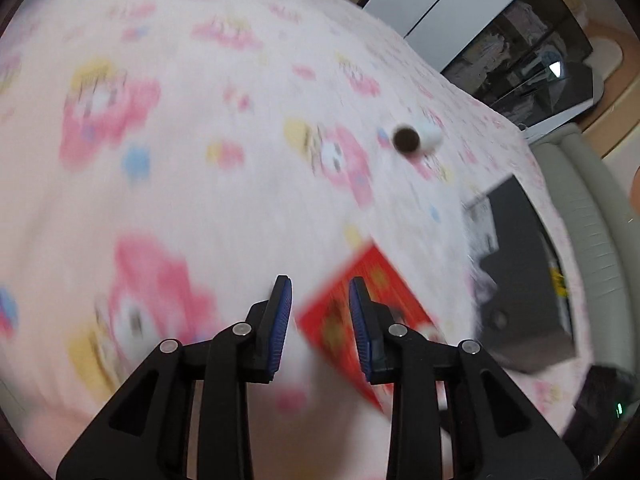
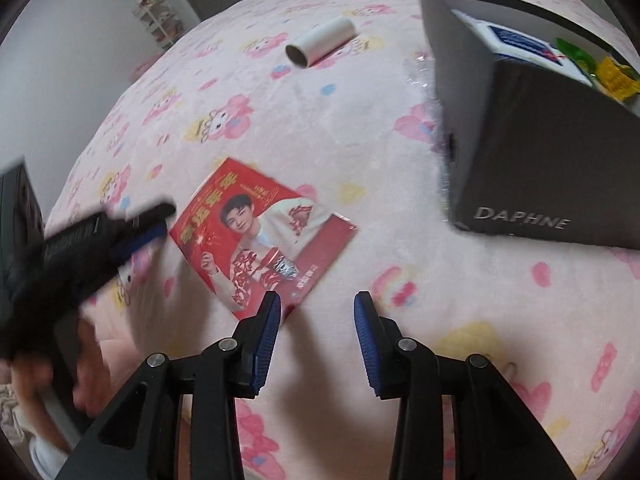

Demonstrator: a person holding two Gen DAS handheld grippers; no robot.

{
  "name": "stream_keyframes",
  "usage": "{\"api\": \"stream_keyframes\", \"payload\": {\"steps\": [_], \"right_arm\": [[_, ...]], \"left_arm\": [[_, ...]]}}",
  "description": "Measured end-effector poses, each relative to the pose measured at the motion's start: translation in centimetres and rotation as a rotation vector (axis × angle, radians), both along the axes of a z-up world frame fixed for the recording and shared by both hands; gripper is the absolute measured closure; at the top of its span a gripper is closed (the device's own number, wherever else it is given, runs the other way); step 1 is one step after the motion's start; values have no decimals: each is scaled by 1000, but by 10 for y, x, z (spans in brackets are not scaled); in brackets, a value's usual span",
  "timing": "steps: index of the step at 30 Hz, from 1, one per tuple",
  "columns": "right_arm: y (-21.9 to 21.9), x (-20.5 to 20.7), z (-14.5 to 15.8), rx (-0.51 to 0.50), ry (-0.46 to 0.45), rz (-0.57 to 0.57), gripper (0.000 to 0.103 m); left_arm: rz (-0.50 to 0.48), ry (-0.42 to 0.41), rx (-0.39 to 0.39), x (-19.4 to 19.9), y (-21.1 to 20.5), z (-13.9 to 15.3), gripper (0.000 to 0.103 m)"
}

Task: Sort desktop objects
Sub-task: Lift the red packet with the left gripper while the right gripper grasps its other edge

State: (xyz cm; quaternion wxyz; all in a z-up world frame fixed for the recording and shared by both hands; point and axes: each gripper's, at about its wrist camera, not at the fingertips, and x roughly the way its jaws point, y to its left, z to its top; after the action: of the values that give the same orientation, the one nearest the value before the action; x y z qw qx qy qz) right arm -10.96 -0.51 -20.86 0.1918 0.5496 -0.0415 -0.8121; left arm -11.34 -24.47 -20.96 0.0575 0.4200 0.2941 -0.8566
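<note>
Both tongs, left (image 1: pixel 320 304) and right (image 2: pixel 316 320), gape empty over the flat red printed card (image 2: pixel 262 236); dark grey cardboard box (image 2: pixel 532 152), upper right, holds sorted items.

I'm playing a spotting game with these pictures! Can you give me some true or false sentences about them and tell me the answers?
1. The red card lies flat on the pink blanket. True.
2. The white roll stands upright. False: it lies on its side.
3. The dark box is empty. False: packets show inside it.
4. The right hand-held gripper is open and holds nothing. True.
5. The left hand-held gripper clamps the roll. False: it is open, near the card.
</note>
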Motion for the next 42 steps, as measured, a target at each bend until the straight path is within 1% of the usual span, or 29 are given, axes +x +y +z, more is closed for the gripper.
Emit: {"api": "stream_keyframes", "payload": {"steps": [1,3,5,7,13,18,20,23,25,30,33,36,38,39,42], "right_arm": [[-2,0,-3,8,-4,2,68],[-4,-2,-9,5,-10,0,67],[-5,-4,-13,-8,-16,-6,64],[-4,-6,-14,-25,-20,-11,64],[3,-5,-9,-53,-26,-19,64],[27,1,1,-24,-4,-64,64],[37,4,0,-20,-10,-71,64],[52,10,-2,-17,-23,-77,64],[58,13,-4,-11,-24,-80,64],[64,15,-10,-6,-32,-91,64],[57,16,-10,0,-33,-67,63],[54,18,-7,-23,-37,-49,63],[53,20,-2,-37,-32,-39,62],[52,21,1,-42,-26,-32,62],[53,24,16,-59,-8,-13,62]], "left_arm": [[-5,5,-10,-7,-2,-3,75],[-25,-9,22,-11,-6,-13,75],[-66,-30,58,-12,-2,-21,75],[-98,-37,39,-9,5,-20,75],[-204,-56,78,18,35,-18,75],[-293,-73,118,42,62,-16,75],[-322,-76,131,51,71,-15,75],[-321,-64,138,59,75,-10,74],[-307,-52,142,63,75,-8,69],[-271,-71,137,52,69,-16,69],[-299,-83,110,49,75,-19,69],[-329,-67,105,53,81,-15,69],[-334,-49,84,58,84,-9,68],[-332,-40,55,61,86,-4,68],[-307,-5,8,75,92,14,69]]}}
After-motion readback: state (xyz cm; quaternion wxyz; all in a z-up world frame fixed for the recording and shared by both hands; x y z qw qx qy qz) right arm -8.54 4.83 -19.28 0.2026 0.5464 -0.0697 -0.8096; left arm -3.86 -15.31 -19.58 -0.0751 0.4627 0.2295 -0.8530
